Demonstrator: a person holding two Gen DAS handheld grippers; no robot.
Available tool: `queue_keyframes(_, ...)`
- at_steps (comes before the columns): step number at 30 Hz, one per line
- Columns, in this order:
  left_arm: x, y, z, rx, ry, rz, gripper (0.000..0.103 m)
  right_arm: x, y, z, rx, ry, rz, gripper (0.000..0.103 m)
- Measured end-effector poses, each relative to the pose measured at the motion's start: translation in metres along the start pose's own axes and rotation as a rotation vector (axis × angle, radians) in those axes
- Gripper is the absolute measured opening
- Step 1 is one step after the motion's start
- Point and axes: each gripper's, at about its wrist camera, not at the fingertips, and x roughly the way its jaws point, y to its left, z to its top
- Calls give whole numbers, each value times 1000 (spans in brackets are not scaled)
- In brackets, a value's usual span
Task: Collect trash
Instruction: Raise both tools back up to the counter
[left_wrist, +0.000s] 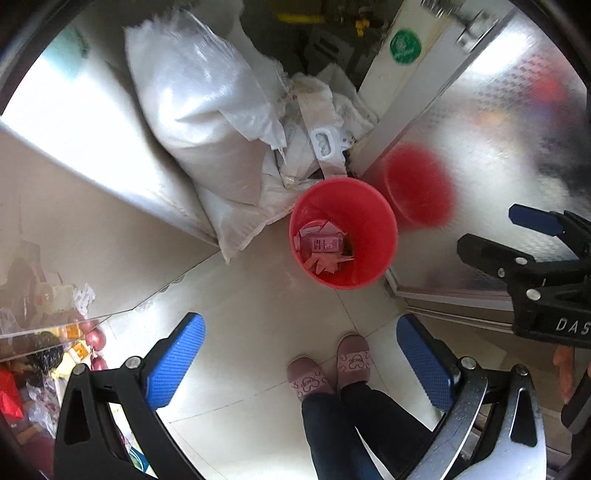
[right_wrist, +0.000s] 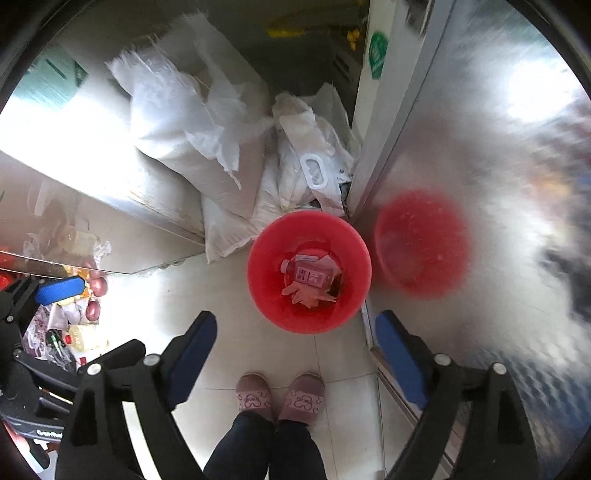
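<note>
A red bin (left_wrist: 373, 236) stands on the tiled floor against a steel door; it also shows in the right wrist view (right_wrist: 266, 295). Inside lie a bottle (right_wrist: 310, 275), paper scraps and a glove (right_wrist: 301, 293); the same trash shows in the left wrist view (left_wrist: 323, 245). My left gripper (left_wrist: 301, 363) is open and empty, held above the floor short of the bin. My right gripper (right_wrist: 295, 354) is open and empty, held above the bin's near rim. The right gripper shows at the right edge of the left wrist view (left_wrist: 495, 236).
White sacks (left_wrist: 199, 122) and bags are piled behind the bin. A steel door (right_wrist: 480, 147) is on the right, a steel cabinet (left_wrist: 74, 140) on the left. Food and packaging (right_wrist: 74, 325) lie at lower left. The person's slippered feet (right_wrist: 280, 397) stand below.
</note>
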Motion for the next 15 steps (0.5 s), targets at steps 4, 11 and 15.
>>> queue_keyframes(4, -52, -2, -12, -15, -27, 11, 103, -44, 4, -2, -5, -31, -6, 101)
queue_keyframes(11, -167, -7, -25, -20, -125, 35, 103, -133, 28, -9, -50, -95, 9, 102)
queue_keyframes(15, -236, -15, -29, 25, -203, 45, 103, -189, 45, -12, -84, -152, -2, 102)
